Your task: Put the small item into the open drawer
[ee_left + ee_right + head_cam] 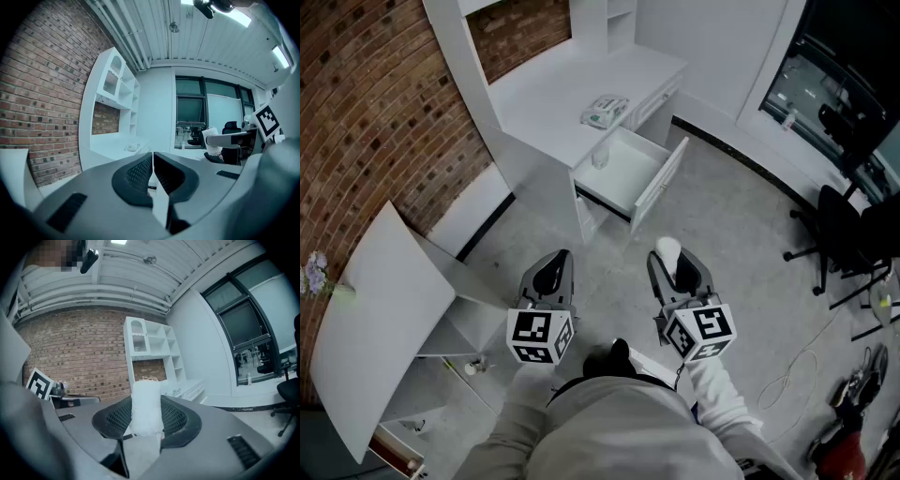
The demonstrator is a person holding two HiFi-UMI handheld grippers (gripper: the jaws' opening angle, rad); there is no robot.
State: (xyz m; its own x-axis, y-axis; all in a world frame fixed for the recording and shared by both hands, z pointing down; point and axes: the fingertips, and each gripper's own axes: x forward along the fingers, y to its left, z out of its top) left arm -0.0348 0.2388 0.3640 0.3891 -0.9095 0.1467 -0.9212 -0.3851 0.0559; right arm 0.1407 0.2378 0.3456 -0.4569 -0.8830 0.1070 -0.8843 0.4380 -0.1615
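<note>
Head view: at 12 o'clock, open drawer (630, 178) pulled out of a white desk (553, 89), a small clear item (600, 157) inside near the desk end, a flat packet (606, 111) on the desktop just beyond. Only bare grey floor (741, 244) between drawer and grippers. At 6 o'clock, left gripper (551, 274), jaws together, empty. Just to its 3 o'clock side, right gripper (673, 265), clamped on a white gauze roll (667, 249), well apart from the drawer. Leaning white panel (380, 309) at 8 o'clock, brick wall (366, 103) at 10, black office chair (848, 234) at 3, loose cable (797, 370) at 4.

Left gripper view: pads closed against each other, nothing held. White shelf unit (115, 89) at 10 o'clock above the desk, dark windows (190, 108) at 1. At 3 o'clock, the right gripper with its roll, level with this one.

Right gripper view: both pads pressed on the gauze roll, upright at dead centre, hiding part of the desk behind. Shelf unit at 12 o'clock, the left gripper's marker cube (40, 383) at 9, chair at 3.
</note>
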